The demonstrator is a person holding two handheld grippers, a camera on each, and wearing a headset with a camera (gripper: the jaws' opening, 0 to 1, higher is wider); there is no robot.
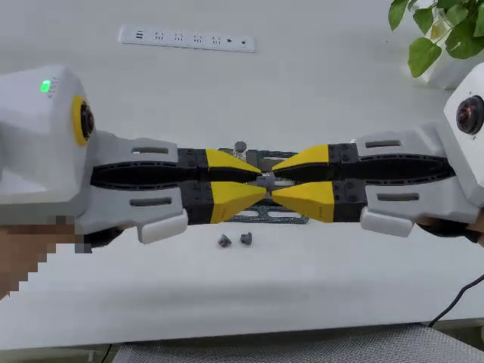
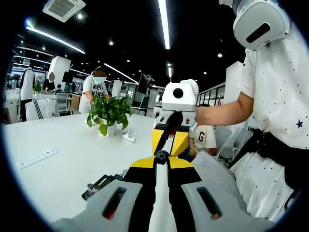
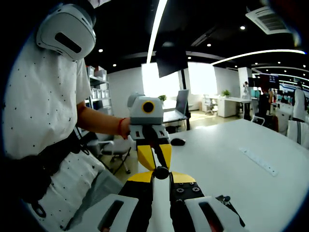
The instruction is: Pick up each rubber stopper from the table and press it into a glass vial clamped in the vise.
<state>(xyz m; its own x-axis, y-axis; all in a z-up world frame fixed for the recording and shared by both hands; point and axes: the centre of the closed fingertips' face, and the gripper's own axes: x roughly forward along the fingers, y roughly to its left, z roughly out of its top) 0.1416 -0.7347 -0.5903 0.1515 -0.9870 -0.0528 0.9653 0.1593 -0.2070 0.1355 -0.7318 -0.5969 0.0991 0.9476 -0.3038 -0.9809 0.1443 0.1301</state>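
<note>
Left gripper (image 1: 262, 182) and right gripper (image 1: 273, 183) are tip to tip just above the vise (image 1: 281, 218). Both jaw pairs are clenched down on the same small dark stopper (image 1: 267, 181), and I can't tell which one carries it. Two spare stoppers (image 1: 224, 240) (image 1: 246, 238) sit on the table (image 1: 302, 287), just in front of the vise, side by side.

No text, label, brand or number can be read anywhere.

Strip lights (image 2: 164, 24) cross a black ceiling (image 2: 207, 29).
</note>
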